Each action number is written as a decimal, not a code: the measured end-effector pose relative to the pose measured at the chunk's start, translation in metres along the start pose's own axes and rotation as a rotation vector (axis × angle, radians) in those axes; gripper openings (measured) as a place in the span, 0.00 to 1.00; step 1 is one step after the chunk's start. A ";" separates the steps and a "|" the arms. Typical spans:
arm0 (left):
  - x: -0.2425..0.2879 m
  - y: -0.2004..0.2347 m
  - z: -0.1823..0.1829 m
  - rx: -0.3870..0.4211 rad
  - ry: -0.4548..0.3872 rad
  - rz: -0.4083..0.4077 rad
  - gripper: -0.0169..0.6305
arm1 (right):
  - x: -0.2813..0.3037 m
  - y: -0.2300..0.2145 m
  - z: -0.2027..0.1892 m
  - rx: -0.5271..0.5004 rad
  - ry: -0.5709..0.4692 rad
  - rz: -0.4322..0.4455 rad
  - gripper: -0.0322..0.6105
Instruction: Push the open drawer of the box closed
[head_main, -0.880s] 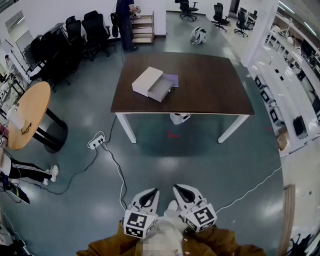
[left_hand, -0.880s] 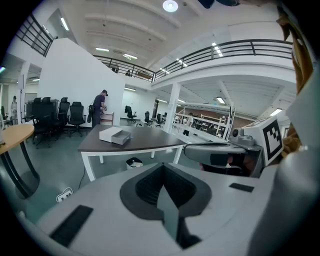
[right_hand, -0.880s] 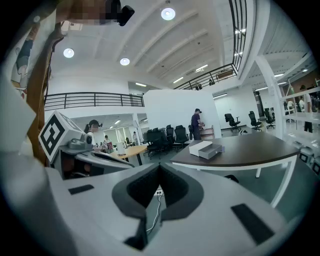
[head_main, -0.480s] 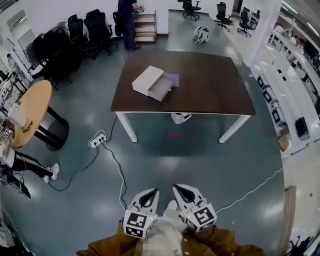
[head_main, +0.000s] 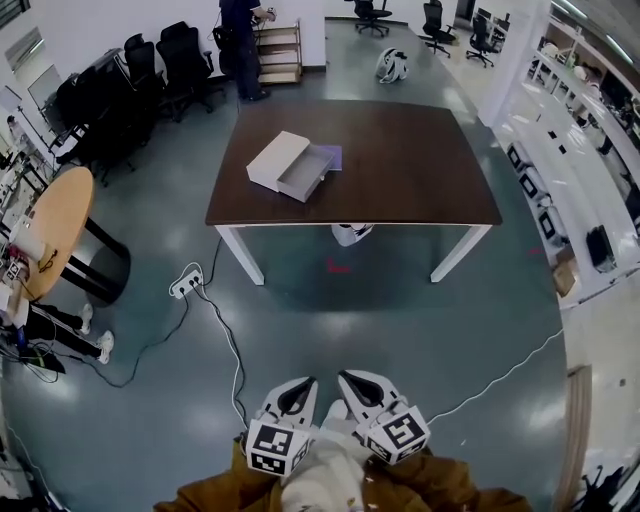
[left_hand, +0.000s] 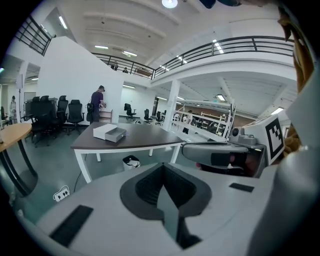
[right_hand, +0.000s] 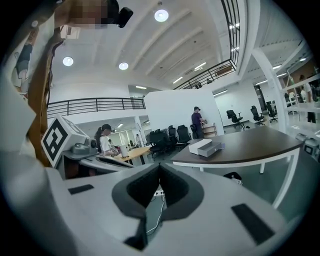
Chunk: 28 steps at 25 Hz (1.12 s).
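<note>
**Change noted.** The dark brown rectangular desk on white legs (head_main: 400, 170) lies a little further left and higher in the head view than a moment ago. This looks like a turn of the head, not an approach. Both tools remain tucked against the person's brown jacket. Judgement: the task is not yet begun, and the whole way to the desk is still to be covered.

**Left tool** (head_main: 300, 388): jaws pressed together with nothing between them, as its own view confirms (left_hand: 162, 167).

**Right tool** (head_main: 357, 380): jaws likewise together and empty (right_hand: 159, 167).

**Flat pale beige box** (head_main: 276, 155): it lies on the left half of the desk, well apart from both tools.

**Grey drawer** (head_main: 304, 172): it belongs to the box and stands pulled out towards the near right. Its inside appears bare, though it is small in every view.

**Lavender flat sheet** (head_main: 336, 155): it lies on the desk just beside the drawer's outer end. Whether it touches the drawer cannot be told.

**White waste bin with dark liner** (head_main: 350, 233): it stands on the floor under the desk. Its contents cannot be made out.
</note>
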<state>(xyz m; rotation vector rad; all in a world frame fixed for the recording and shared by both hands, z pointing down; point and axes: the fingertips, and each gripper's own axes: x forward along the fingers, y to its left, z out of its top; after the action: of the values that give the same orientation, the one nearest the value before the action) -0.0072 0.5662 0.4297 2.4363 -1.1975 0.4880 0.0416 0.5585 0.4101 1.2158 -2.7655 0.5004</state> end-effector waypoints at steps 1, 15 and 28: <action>0.003 0.000 0.001 0.000 0.001 -0.002 0.04 | -0.001 -0.004 -0.002 0.007 0.006 -0.003 0.06; 0.089 0.064 0.046 -0.016 -0.018 -0.012 0.04 | 0.073 -0.075 0.018 0.001 0.030 -0.013 0.06; 0.193 0.196 0.115 -0.048 0.037 -0.075 0.04 | 0.224 -0.167 0.074 0.095 0.060 -0.073 0.06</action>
<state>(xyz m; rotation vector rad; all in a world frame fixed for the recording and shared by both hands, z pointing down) -0.0378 0.2705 0.4552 2.4116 -1.0864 0.4746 0.0144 0.2716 0.4297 1.2929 -2.6645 0.6566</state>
